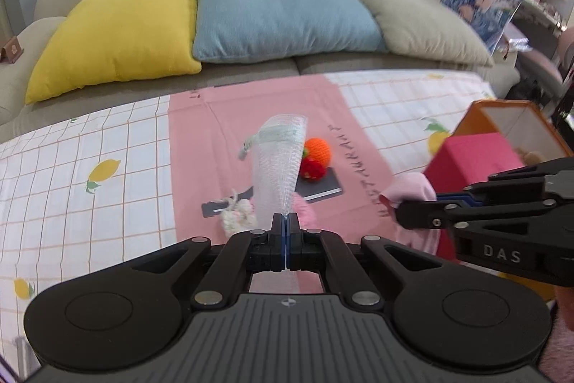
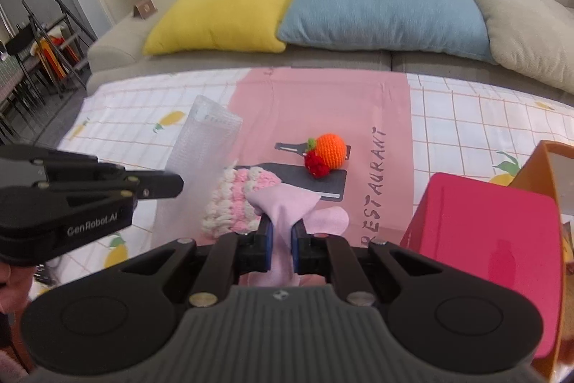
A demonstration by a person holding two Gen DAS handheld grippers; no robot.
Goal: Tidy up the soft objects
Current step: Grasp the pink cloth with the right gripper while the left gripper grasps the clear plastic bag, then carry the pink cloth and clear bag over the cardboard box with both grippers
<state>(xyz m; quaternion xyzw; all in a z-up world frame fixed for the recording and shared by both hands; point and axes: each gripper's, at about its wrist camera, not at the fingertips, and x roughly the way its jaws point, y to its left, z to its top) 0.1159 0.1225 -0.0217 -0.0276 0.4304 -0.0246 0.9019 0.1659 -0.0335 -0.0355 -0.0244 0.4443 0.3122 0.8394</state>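
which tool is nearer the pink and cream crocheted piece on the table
Left, by a little. The left tool, shut on a white mesh bag, hangs just above the crocheted piece. The right tool, gripping a pink cloth, sits beside it.

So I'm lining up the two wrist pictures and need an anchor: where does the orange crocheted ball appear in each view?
Left wrist view: the orange crocheted ball sits just above centre, partly hidden behind the white mesh pouch held in the left gripper.
Right wrist view: the ball lies at centre, in full view, right of the pouch.
Shared landmark: the red crocheted piece touching the ball, on the dark bottle print.
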